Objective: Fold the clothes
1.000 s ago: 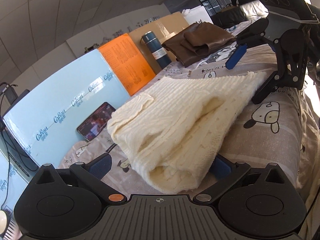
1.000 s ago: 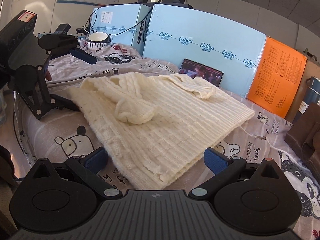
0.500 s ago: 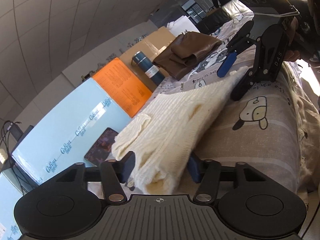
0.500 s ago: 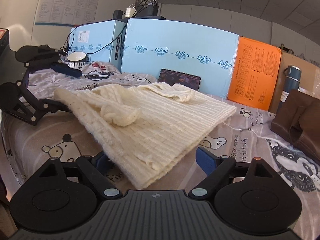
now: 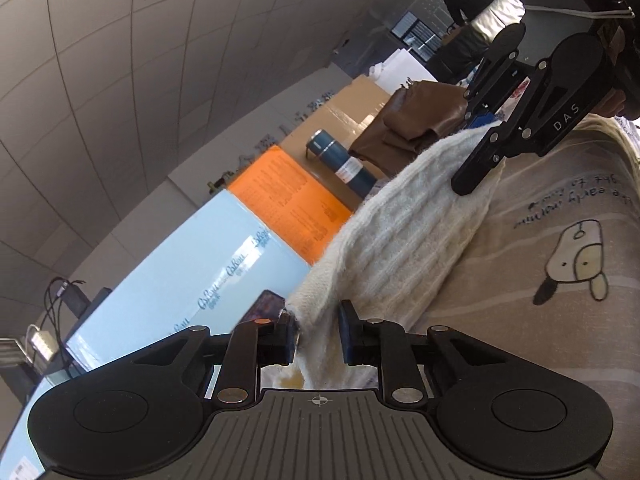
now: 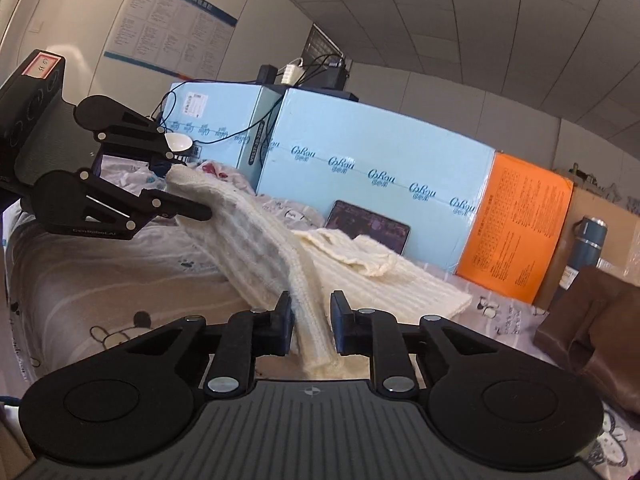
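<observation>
The cream knit sweater (image 6: 256,240) is lifted along one edge off the bed (image 6: 100,264), hanging as a sagging band between the two tools, while its far part, with a cuff (image 6: 360,256) on top, lies flat on the cartoon-print sheet. The left tool (image 5: 316,336) has its pads closed on a bunched corner of the knit, and the right tool (image 6: 310,328) pinches the other end of the same edge, the fabric squeezed in a thick ridge between its pads.

Judging from this, the lifted edge is being carried for a fold. The knit is heavy and stretchy, so a shallow pinch could slip out under its own weight, and one corner dropping would skew the fold. If the tools pull apart unevenly the band may twist, or drag the flat part across the sheet and rumple it.

Just behind the sweater a tablet (image 6: 368,228) leans against a blue box (image 6: 380,176); a wide swing could knock it. A brown garment (image 6: 592,324) and a flask (image 6: 586,248) lie well apart to the side.
</observation>
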Available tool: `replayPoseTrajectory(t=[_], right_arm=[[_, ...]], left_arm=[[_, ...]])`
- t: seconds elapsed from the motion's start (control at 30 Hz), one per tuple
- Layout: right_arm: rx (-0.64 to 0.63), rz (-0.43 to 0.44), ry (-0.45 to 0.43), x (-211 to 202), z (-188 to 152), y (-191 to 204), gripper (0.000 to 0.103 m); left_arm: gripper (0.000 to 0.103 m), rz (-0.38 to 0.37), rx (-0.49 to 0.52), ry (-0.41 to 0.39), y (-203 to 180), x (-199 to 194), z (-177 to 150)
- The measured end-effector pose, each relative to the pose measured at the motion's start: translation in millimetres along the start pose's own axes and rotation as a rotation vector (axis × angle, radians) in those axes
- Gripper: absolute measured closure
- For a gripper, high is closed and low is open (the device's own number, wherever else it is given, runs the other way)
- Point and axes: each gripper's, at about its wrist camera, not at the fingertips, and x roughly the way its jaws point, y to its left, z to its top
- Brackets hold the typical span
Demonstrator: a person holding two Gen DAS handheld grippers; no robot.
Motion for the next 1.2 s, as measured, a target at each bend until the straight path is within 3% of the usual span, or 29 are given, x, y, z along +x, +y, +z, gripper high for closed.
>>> replayPoseTrajectory(t=[0.23, 0.33, 0.47, 0.6, 0.77, 0.83, 0.9, 0.93, 1.03, 1.07, 1.17, 1.2], right_arm=[[-0.083, -0.139, -0.136, 34, 37, -24, 0.087], [-0.076, -0.190, -0.168, 60, 53, -41, 0.088], [-0.011, -0.203, -0.164, 95, 72, -70, 0.089], [0.059, -0.258, -0.103, 135, 80, -92, 0.089], [0.164, -0.328, -0.031, 171, 68, -104, 0.092], [0.197, -0.343, 0.019, 178, 55, -107, 0.092], [0.307, -0.326, 0.073, 182, 44, -121, 0.092], [0.377, -0.312, 0.094, 182, 38, -129, 0.088], [0.564, -0.282, 0.116, 171, 29, -146, 0.056], [0.604, -0.283, 0.122, 167, 28, -150, 0.048], [0.713, -0.267, 0.158, 158, 24, -157, 0.038], [0.747, -0.255, 0.180, 157, 22, -160, 0.036]], left_arm=[[0.083, 0.156, 0.066, -0.046, 27, 51, 11], [0.083, 0.185, 0.044, -0.039, 44, 84, 14], [0.083, 0.201, -0.004, -0.012, 61, 123, 15], [0.084, 0.196, -0.128, 0.044, 75, 163, 11], [0.079, 0.138, -0.451, 0.085, 97, 189, -11], [0.079, 0.078, -0.656, 0.127, 117, 186, -32], [0.078, -0.001, -0.853, 0.152, 134, 186, -55], [0.072, -0.039, -0.949, 0.150, 141, 185, -66], [0.050, -0.173, -1.181, 0.147, 147, 190, -92], [0.050, -0.210, -1.221, 0.143, 146, 193, -96], [0.045, -0.310, -1.254, 0.177, 139, 202, -97], [0.037, -0.312, -1.228, 0.185, 134, 204, -92]])
